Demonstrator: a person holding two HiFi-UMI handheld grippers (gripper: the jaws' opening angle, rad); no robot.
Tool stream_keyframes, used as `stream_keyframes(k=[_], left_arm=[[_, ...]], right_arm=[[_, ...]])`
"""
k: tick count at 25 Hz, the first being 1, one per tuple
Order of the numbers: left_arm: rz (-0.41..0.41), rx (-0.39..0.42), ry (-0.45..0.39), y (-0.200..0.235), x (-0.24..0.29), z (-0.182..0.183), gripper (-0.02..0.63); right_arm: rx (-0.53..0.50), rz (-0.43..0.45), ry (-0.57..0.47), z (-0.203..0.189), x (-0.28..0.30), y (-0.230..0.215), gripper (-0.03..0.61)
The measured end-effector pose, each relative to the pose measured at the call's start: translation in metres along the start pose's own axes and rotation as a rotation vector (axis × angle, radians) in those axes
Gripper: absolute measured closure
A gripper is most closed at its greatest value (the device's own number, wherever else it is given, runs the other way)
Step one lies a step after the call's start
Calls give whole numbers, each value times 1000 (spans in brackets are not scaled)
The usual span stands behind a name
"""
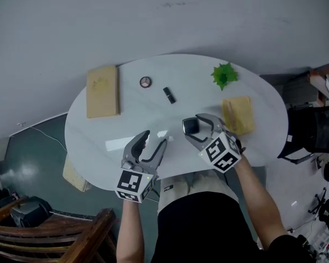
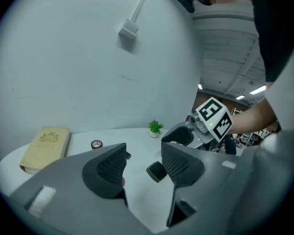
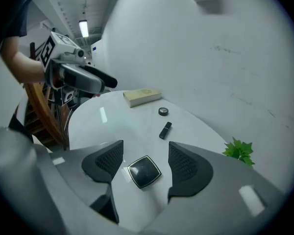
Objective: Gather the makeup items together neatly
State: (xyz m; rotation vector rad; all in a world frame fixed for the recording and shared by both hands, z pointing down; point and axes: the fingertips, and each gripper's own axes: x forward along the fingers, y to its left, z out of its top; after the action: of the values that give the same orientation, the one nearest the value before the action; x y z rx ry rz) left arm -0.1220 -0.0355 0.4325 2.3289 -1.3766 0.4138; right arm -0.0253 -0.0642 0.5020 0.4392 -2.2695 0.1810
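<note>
On the white oval table (image 1: 98,133) lie a round compact (image 1: 146,81), a black lipstick (image 1: 169,95) and a black square compact (image 1: 190,125). My right gripper (image 1: 196,130) hovers over the square compact with its jaws open. In the right gripper view the compact (image 3: 144,171) lies flat on the table below the gap, clear of both pads, with the right gripper (image 3: 146,151) above it. My left gripper (image 1: 154,140) stands open and empty near the table's front edge. The left gripper (image 2: 143,158) faces the square compact (image 2: 157,171); its left jaw partly hides the lipstick.
A tan book (image 1: 103,91) lies at the table's left end. A second tan book (image 1: 238,115) and a small green plant (image 1: 225,74) are at the right. A wooden chair (image 1: 71,240) stands at the lower left, and dark equipment (image 1: 312,127) beyond the right edge.
</note>
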Motion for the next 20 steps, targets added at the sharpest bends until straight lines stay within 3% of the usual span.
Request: stream_keyframes(k=[9,20], left_arm=[[-112,64,25,27,27,8,353],[-193,147,105,49,75,-9,294]], right_arm=[[165,-109,-88,32,-26,-1,310],[359,-191,-178,46,-40,6,348]])
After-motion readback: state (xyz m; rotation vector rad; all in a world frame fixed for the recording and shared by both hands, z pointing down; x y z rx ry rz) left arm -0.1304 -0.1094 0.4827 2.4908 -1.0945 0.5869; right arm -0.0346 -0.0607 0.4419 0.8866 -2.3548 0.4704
